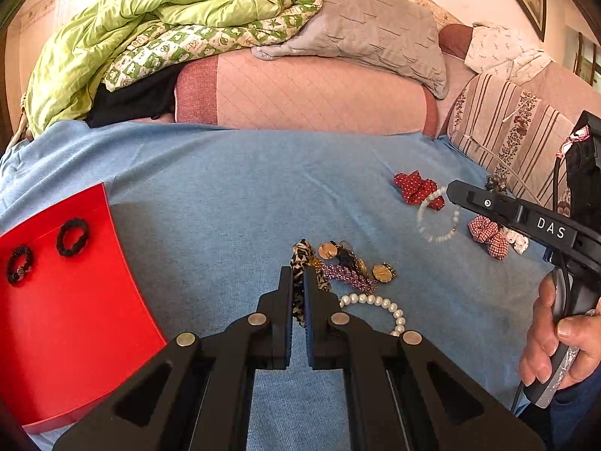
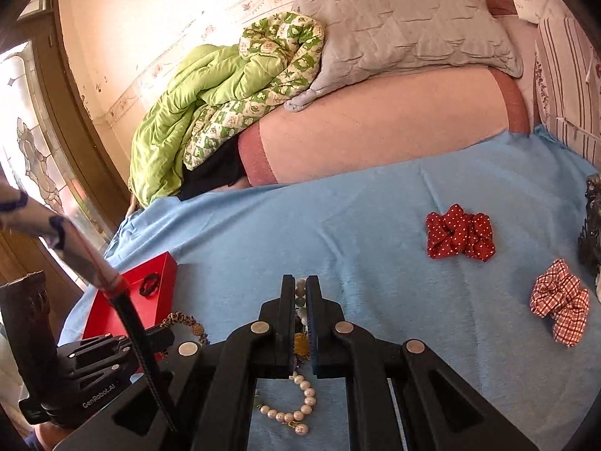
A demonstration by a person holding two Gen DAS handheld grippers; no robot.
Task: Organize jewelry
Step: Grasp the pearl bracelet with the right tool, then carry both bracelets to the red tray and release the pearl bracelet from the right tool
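Note:
My left gripper (image 1: pixel 298 274) is shut on a leopard-print scrunchie (image 1: pixel 300 259) over the blue bedspread. Just right of it lie gold earrings (image 1: pixel 383 272), a purple beaded bracelet (image 1: pixel 349 276) and a pearl strand (image 1: pixel 379 302). My right gripper (image 2: pixel 300 285) is shut on a white bead bracelet (image 2: pixel 300 293); in the left wrist view that bracelet (image 1: pixel 437 221) hangs from the gripper (image 1: pixel 456 189) above the bed. A red tray (image 1: pixel 71 300) at the left holds two black hair ties (image 1: pixel 71 231). The pearl strand also shows below the right gripper (image 2: pixel 296 406).
A red polka-dot scrunchie (image 2: pixel 460 233) and a checked red scrunchie (image 2: pixel 559 300) lie at the right on the bedspread (image 2: pixel 338 225). A pink bolster (image 1: pixel 319 94), a grey pillow (image 1: pixel 375 26) and a green quilt (image 1: pixel 131 30) bound the far side. A striped cushion (image 1: pixel 507 131) is at right.

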